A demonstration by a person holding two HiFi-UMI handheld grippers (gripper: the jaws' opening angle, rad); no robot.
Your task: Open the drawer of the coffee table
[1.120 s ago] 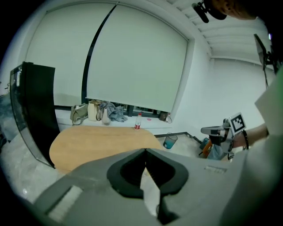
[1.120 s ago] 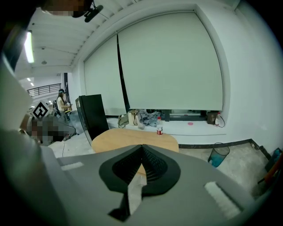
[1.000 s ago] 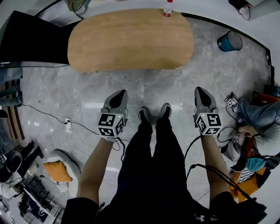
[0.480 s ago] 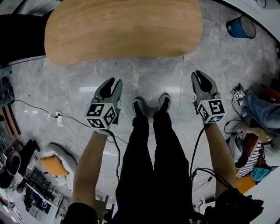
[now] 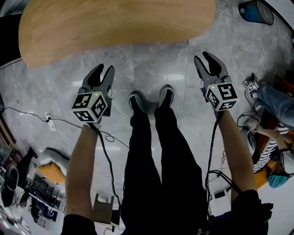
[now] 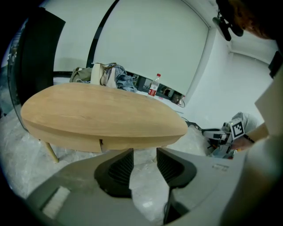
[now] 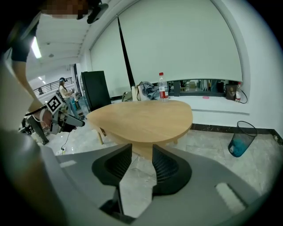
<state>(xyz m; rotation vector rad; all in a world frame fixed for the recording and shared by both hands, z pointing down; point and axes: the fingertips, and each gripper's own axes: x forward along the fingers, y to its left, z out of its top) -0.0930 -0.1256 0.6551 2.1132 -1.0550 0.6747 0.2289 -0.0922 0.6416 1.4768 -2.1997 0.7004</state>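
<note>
The coffee table (image 5: 115,23) has an oval wooden top and stands just past my feet. In the left gripper view its apron (image 6: 132,142) faces me, with a vertical seam (image 6: 101,144) in it. My left gripper (image 5: 104,71) hangs over the floor short of the table's near edge; its jaws (image 6: 145,152) have just been opening and nothing is between them. My right gripper (image 5: 204,57) sits beside the table's right end, also apart from it. Its jaws (image 7: 142,148) have just been opening too and hold nothing. The table (image 7: 146,119) lies ahead of them.
A water bottle (image 6: 153,84) and a heap of bags (image 6: 106,75) sit at the table's far edge. A blue bin (image 5: 257,10) stands at the right. Cables and a power strip (image 5: 48,117) lie on the floor at left. A seated person (image 5: 275,110) is at right.
Both grippers' jaws went from shut to parted. The view has dropped closer to the table, and both grippers now sit nearer its near edge. The bottle has left the head view.
</note>
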